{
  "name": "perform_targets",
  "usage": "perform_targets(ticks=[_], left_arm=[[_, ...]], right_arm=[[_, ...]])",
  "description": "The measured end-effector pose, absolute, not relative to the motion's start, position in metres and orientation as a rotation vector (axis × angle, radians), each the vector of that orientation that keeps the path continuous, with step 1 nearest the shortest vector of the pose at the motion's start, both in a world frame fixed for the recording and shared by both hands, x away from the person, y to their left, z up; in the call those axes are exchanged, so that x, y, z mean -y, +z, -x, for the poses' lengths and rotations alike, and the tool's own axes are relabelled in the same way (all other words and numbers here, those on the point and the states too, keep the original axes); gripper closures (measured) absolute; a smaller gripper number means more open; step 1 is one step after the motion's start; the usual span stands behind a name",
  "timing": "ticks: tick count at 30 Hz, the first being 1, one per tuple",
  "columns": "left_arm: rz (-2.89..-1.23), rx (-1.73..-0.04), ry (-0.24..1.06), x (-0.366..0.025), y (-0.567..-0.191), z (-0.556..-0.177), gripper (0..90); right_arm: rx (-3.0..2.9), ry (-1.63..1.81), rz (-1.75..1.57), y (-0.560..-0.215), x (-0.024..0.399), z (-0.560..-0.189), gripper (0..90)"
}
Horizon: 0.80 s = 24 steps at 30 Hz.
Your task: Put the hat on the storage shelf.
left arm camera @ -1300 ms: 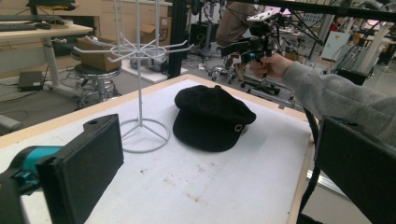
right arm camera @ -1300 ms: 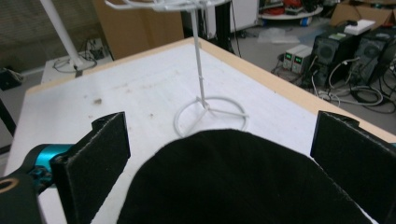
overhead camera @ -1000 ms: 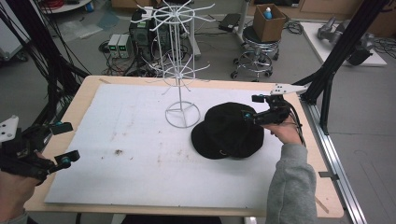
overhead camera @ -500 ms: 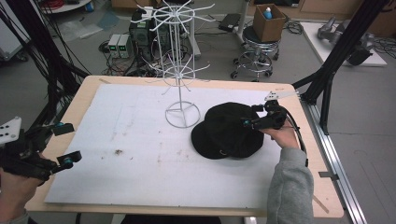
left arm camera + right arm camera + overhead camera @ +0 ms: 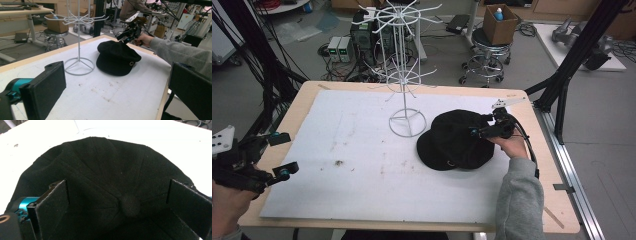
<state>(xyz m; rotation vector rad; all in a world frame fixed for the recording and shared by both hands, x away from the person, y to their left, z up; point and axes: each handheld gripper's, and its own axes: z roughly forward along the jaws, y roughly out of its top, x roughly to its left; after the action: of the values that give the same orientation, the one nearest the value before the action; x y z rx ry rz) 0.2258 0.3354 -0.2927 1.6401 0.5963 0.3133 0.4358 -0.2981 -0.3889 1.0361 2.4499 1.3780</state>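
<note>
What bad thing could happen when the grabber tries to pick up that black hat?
The right gripper is open over the black hat, its jaws either side of the top button. If it pinches only the button or a thin fold, the soft hat might slip out. The white wire rack stands close beside the hat, so a swinging hat could perhaps bump and tip it.

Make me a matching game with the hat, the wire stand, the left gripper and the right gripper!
Things:
1. black hat
2. white wire stand
3. left gripper
4. right gripper

Places or states:
A. open, at the table's near left edge, away from everything
B. standing upright, its hooks bare
C. open, jaws on either side of the hat's top button
D. lying flat on the white mat, beside the stand's round base

Pairs: 1-D, 2-B, 3-A, 4-C
</note>
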Motion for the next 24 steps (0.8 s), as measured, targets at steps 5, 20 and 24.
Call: perform_targets(ticks=[5,20,24], left_arm=[[-1.64,-0.599,0.315,-0.336,-0.293,-0.226,1.8],[-1.612,-0.609,0.298,-0.345,-0.294,-0.227,1.8],[-1.608,-0.615,0.298,-0.346,-0.294,-0.227,1.7]], right_arm=[[-2.466,1.367,-1.083,-0.394,0.3,-0.439,4.3],[-2.504,1.353,-1.099,-0.399,0.298,-0.441,20.3],[-2.514,1.344,-1.093,-0.4,0.297,-0.441,26.1]])
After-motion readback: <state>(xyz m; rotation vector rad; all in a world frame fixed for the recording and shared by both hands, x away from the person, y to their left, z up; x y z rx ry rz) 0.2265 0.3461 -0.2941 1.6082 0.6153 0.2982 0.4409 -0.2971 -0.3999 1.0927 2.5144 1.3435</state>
